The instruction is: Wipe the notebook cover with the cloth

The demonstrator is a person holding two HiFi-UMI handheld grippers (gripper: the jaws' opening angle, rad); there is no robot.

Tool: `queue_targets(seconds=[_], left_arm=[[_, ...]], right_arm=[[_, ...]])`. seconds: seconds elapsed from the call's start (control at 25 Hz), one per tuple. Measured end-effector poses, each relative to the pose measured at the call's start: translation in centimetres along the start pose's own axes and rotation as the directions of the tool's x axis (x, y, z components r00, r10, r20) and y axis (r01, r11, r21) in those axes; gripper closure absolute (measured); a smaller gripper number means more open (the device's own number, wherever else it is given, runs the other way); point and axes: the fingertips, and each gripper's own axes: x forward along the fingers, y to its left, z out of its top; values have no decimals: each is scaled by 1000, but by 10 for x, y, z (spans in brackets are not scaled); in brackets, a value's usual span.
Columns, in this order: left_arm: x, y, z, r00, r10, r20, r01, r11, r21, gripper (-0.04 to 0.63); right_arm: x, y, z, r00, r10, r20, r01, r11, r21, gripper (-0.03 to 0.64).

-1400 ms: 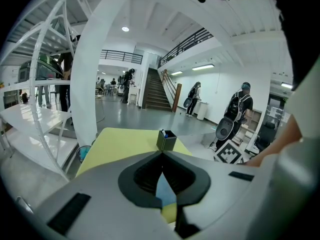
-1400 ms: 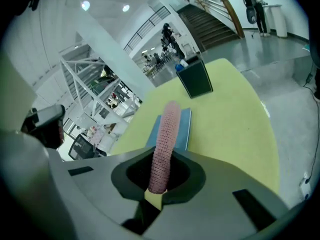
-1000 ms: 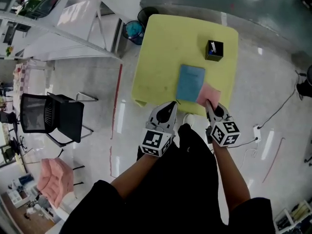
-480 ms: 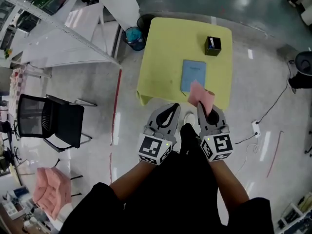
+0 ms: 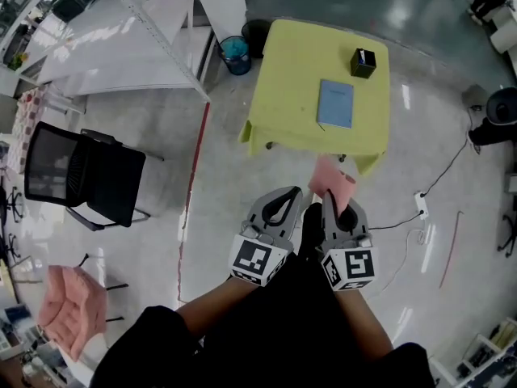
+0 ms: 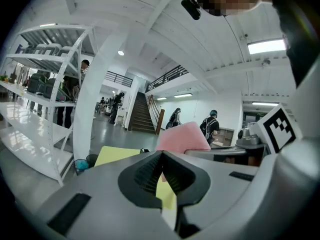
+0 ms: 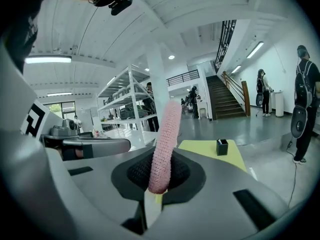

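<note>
Your right gripper (image 5: 330,203) is clamped on the pink cloth (image 5: 332,180); your left gripper (image 5: 288,197), beside it, is closed on nothing. The blue notebook (image 5: 335,103) lies on the yellow table (image 5: 287,71) well ahead, clear of the cloth. No wiping is under way, and whether the cover is already wiped doesn't show.

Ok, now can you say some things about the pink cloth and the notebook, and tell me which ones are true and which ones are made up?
1. The right gripper has its jaws shut on the pink cloth. True.
2. The cloth lies on the blue notebook. False: it is held up in the air, short of the yellow table, and the notebook lies bare.
3. The left gripper holds the notebook. False: its jaws are together with nothing between them.
4. A black box stands on the table, apart from the notebook. True.
</note>
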Motion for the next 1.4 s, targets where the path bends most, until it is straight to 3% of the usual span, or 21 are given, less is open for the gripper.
queue_targets(seconds=[0.24, 0.44, 0.64, 1.04, 1.4], left_arm=[[-38, -30, 21, 998, -7, 65, 5, 1000, 20, 589], [-54, -55, 37, 994, 26, 107, -30, 999, 31, 589], [-60, -85, 46, 991, 35, 128, -41, 998, 47, 589], [-64, -125, 32, 994, 40, 102, -48, 996, 75, 589], [-69, -121, 38, 992, 30, 120, -40, 996, 82, 589]], right_arm=[[-49, 27, 19, 998, 46, 45, -46, 999, -4, 580], [-84, 23, 35, 998, -9, 64, 11, 999, -38, 580], [-116, 19, 34, 998, -6, 65, 11, 997, -77, 580], [-150, 5, 25, 995, -19, 93, 26, 997, -77, 581], [-147, 14, 25, 995, -13, 96, 23, 994, -108, 581]])
